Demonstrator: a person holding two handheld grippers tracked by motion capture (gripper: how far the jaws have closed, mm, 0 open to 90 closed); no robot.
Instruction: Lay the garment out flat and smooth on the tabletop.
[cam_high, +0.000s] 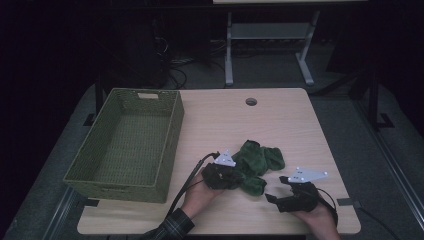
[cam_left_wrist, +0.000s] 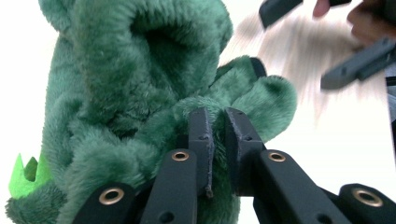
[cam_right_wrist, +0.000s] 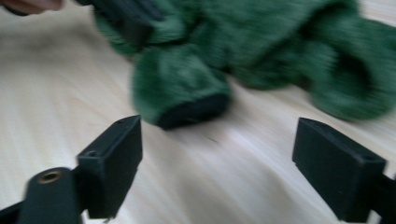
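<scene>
High view: we see the green plush toy (cam_high: 255, 165) lying on the wooden surface (cam_high: 280, 115), near its front edge, to the right of the green woven basket (cam_high: 125, 145) and apart from it.
Left tool: our left tool (cam_high: 225, 175) sits at the toy's near-left end; in the left gripper view its jaws are pinched together on a fold of green fur (cam_left_wrist: 196, 107), so we take this as a grip on the toy.
Right tool: our right tool (cam_high: 277, 190) hovers just off the toy's near-right corner, jaws apart with nothing between them; the right gripper view shows bare wood between the black pads (cam_right_wrist: 114, 158).
Toy's lie: its long axis runs from near-left to far-right across the surface, with one stubby limb (cam_right_wrist: 180, 88) pointing toward the right tool.
Key relation: the toy lies ahead and to the left of the right tool, while the left tool is already on it; the basket lies further left, on the left hand's side.
Judgement: we think the left hand is better placed to carry the toy to the basket, a leftward move over the near rim (cam_high: 115, 182).
</scene>
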